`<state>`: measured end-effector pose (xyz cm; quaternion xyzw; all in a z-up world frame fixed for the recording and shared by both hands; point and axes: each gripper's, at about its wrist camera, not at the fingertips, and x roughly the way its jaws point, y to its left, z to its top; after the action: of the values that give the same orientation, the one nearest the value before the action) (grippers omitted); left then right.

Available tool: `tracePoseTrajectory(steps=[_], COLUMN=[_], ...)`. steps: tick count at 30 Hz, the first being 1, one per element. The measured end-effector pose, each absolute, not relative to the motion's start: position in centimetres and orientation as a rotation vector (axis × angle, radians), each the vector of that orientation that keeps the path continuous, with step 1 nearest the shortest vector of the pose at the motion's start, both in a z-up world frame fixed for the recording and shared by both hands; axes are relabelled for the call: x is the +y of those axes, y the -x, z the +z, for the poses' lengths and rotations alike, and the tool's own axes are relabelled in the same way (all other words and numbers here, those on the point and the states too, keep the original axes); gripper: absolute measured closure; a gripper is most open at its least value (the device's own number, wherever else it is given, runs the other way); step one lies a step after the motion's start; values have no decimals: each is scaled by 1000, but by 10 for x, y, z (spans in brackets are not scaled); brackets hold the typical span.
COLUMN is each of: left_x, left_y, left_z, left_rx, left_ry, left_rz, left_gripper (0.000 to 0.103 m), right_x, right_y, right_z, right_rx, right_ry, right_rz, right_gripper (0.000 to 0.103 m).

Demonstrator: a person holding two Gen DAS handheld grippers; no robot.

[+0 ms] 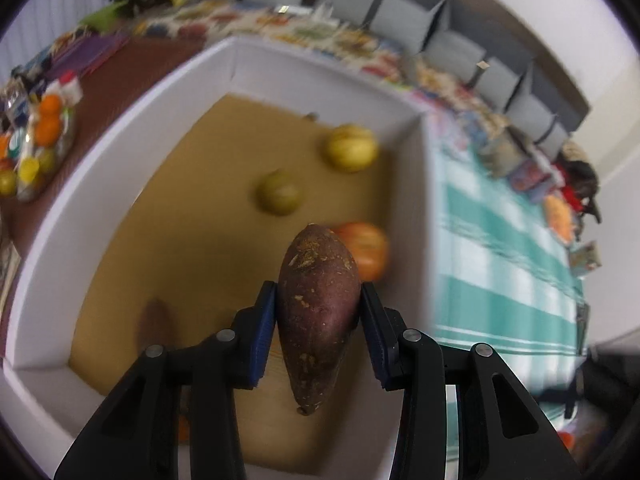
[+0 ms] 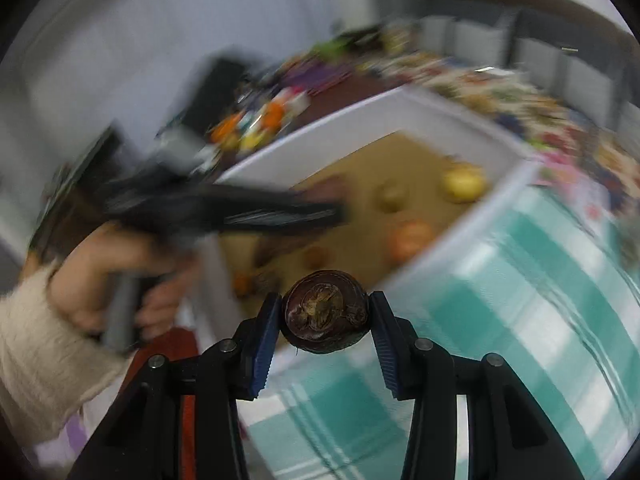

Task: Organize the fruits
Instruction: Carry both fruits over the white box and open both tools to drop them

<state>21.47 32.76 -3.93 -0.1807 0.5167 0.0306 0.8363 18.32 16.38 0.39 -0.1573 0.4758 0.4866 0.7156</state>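
Observation:
My left gripper [image 1: 318, 312] is shut on a purple-brown sweet potato [image 1: 318, 312] and holds it above a white box [image 1: 120, 136] with a brown floor. In the box lie a yellow fruit [image 1: 351, 147], a greenish fruit [image 1: 279, 192] and an orange-red fruit [image 1: 366, 254]. My right gripper [image 2: 325, 318] is shut on a small dark round fruit [image 2: 325, 318] above the teal checked cloth [image 2: 520, 300], just outside the box [image 2: 460, 232]. The left gripper [image 2: 224, 210] shows blurred over the box in the right wrist view.
A bag of oranges and green fruit [image 1: 40, 140] lies left of the box on a dark red surface. Patterned cloths [image 1: 320, 36] and grey chairs [image 1: 440, 28] stand behind. Both views are motion-blurred.

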Motion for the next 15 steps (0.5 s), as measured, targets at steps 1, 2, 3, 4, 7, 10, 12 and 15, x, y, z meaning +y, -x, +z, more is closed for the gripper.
tracePoseTrajectory(steps=[1,2,3,4,7,10,12,15], left_x=[335,338,341,343,346,355,361,371], left_y=[-223,-224,-229,-234,-243,-246,-242,-220], left_z=[-52,-63,-71,-80,-95,-97,-85,-51], left_rx=[1121,1143,1161,1179,1209,1206,1165,1070], left_ry=[401,412,420,418,396,387,397,359], left_rz=[65,62,63,70,98,125,149,175], left_gripper=[61,61,61,61,61,55,35,26], right_x=[177,185,193,200,222,234,234,221], right_y=[-175,-171,-168,-163,-158,-161,-165,-179], right_z=[-4,-11,-19,-28,-52,-66,-67,-45], right_rx=[1075,1094,1111,1125,1163,1176,1185,1166], right_ry=[384,409,437,470,549,585,568,501], right_rz=[1092,1099,1100,1097,1078,1048,1035,1007], right_gripper=[59,59,59,59,59,55,32,22])
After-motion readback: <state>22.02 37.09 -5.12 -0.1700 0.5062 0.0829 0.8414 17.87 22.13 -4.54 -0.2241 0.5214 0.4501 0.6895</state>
